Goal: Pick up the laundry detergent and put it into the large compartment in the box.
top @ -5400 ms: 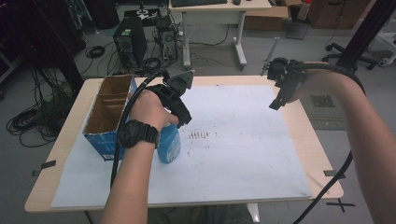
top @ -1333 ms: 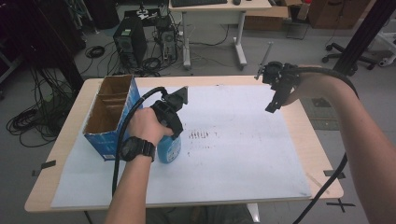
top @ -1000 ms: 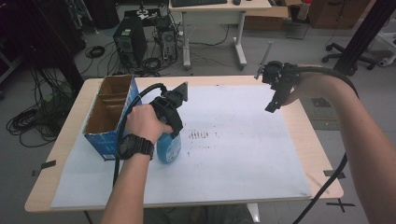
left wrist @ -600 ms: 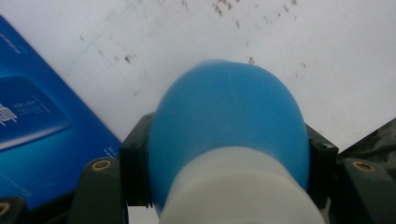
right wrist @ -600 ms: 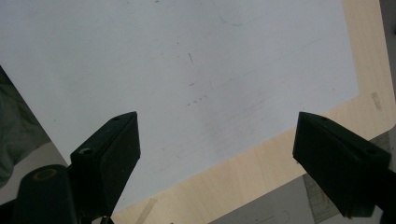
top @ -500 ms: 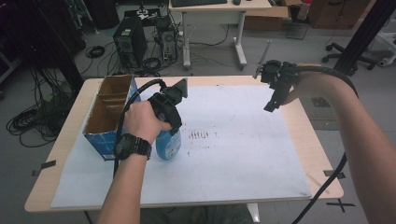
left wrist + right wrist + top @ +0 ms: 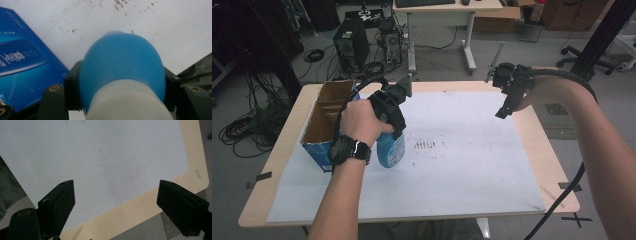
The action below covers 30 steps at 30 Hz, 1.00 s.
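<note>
Blue bottle [image 7: 390, 148]: sitting upright near the table's left edge, just beside the cardboard box [image 7: 323, 120].
Left gripper [image 7: 120, 82]: clamping its neck, probably for carrying.
Right gripper [image 7: 116, 195]: hanging over the far right corner, jaws wide apart, nothing between them.

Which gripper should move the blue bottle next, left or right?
Left. The left gripper is already clamped on the blue bottle beside the cardboard box. The right gripper hangs open over the table's far right edge, holding nothing.
</note>
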Tool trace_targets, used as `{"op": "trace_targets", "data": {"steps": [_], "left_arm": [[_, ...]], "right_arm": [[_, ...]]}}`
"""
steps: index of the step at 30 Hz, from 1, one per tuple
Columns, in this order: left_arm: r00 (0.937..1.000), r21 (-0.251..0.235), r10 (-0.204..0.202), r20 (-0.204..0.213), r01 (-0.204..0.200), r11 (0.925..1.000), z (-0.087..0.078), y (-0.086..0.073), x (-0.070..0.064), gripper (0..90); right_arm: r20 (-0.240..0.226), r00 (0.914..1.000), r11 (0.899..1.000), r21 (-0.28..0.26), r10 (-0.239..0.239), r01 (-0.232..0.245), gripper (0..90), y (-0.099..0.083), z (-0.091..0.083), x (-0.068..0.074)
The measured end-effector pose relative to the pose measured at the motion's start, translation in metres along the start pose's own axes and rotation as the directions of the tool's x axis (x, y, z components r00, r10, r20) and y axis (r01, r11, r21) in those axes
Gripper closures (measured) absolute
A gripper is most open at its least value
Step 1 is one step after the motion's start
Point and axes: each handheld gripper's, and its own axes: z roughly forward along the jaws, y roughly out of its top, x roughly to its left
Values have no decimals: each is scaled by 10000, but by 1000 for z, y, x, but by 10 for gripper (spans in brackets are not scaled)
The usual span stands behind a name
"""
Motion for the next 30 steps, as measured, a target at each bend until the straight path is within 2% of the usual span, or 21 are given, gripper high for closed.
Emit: {"op": "trace_targets", "data": {"steps": [7,14,30], "left_arm": [[10000,0,-77,-18,77,10000,-16,1,2,376],[9996,-22,-257,155,257,9997,-30,2,5,376],[9986,-64,-477,211,478,9988,-54,5,9,376]], "right_arm": [[-6,10000,10000,34,-21,21,149,0,0,-1],[-13,10000,10000,10,8,-8,149,0,0,-3],[-6,10000,9999,84,-65,65,149,3,0,-4]]}}
